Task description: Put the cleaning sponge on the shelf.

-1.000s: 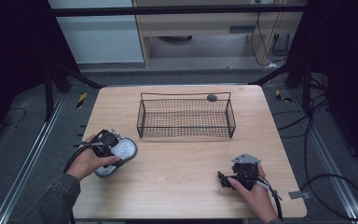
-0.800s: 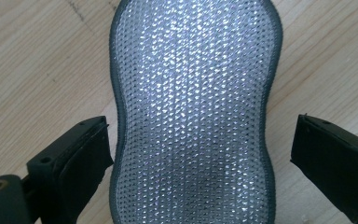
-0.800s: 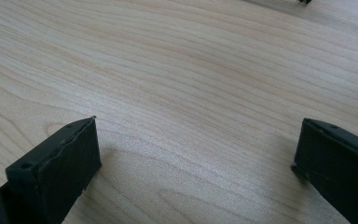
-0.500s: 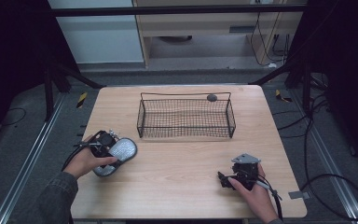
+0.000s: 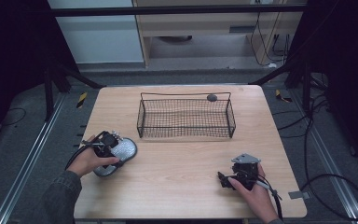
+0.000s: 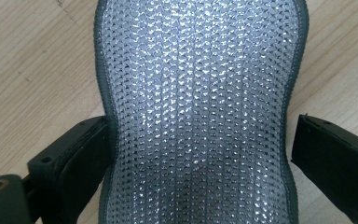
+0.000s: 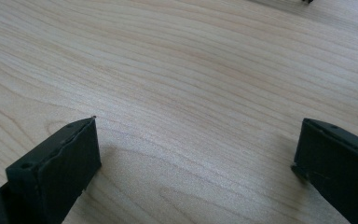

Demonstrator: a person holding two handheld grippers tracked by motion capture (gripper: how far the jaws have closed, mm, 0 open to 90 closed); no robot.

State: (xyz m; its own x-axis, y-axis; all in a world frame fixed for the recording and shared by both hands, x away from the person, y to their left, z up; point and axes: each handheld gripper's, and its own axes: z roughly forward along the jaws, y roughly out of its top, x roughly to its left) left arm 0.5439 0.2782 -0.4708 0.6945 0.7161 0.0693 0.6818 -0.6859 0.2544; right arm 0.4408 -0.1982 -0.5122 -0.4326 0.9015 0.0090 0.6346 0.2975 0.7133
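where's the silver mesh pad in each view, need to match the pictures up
High view: the silver mesh pad lies at the table's left side, under the left hand-held gripper.
Left gripper view: the pad runs up the middle, between the open jaws; one jaw touches its edge, the other stands just apart.
Right gripper view: not in it.
Shared landmark: the light wooden tabletop.

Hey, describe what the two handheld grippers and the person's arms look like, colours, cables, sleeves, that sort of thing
Both grippers are black with two flat, blocky black jaws. The right gripper carries a grey three-cornered plate on top and trails a black cable toward the table edge. The left gripper also trails a black cable. The left arm wears a dark grey sleeve.
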